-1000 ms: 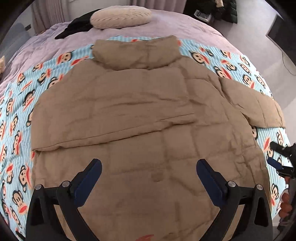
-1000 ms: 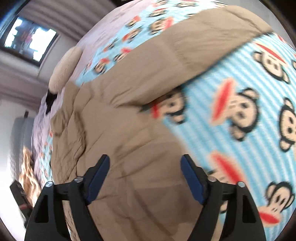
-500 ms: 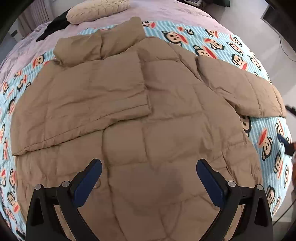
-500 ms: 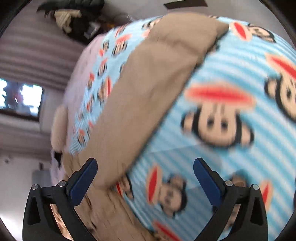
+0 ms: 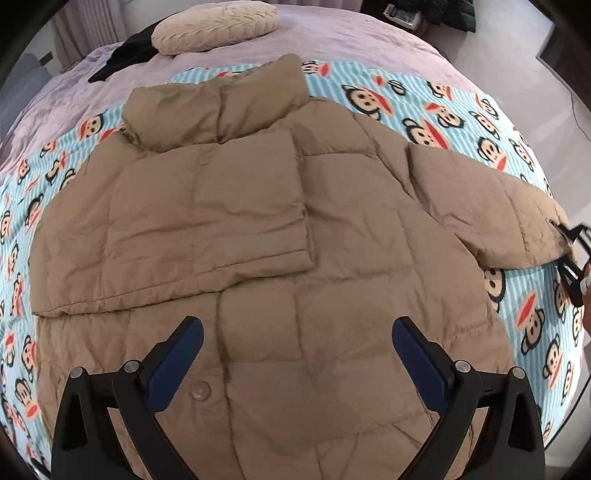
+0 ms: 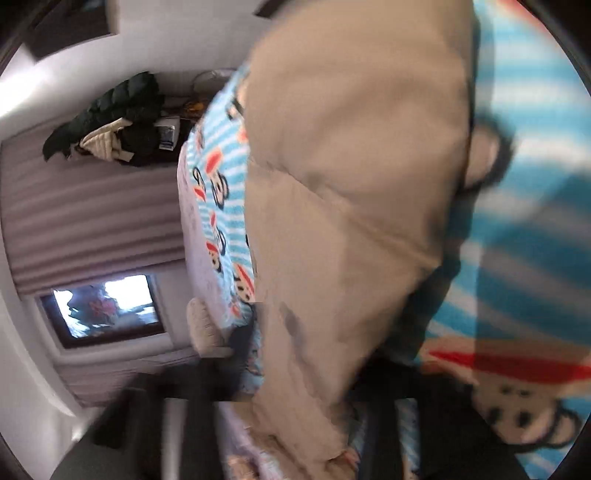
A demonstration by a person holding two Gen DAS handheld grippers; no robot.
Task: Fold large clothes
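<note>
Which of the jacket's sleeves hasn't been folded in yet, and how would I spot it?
Start at the bed's blue striped blanket with cartoon monkey faces, where the tan quilted puffer jacket lies flat. One sleeve is folded across its body below the collar. The unfolded sleeve stretches sideways onto the blanket, its cuff at the right hand-held gripper.

A blue striped blanket (image 5: 417,107) printed with monkey faces covers the near part of the bed (image 5: 332,40), over a lilac bedspread. A round cream cushion (image 5: 214,26) lies at the far edge, a black garment (image 5: 122,59) touching its left side. Dark clothes (image 6: 118,118) are heaped beyond the bed, near grey curtains (image 6: 92,218).
</note>
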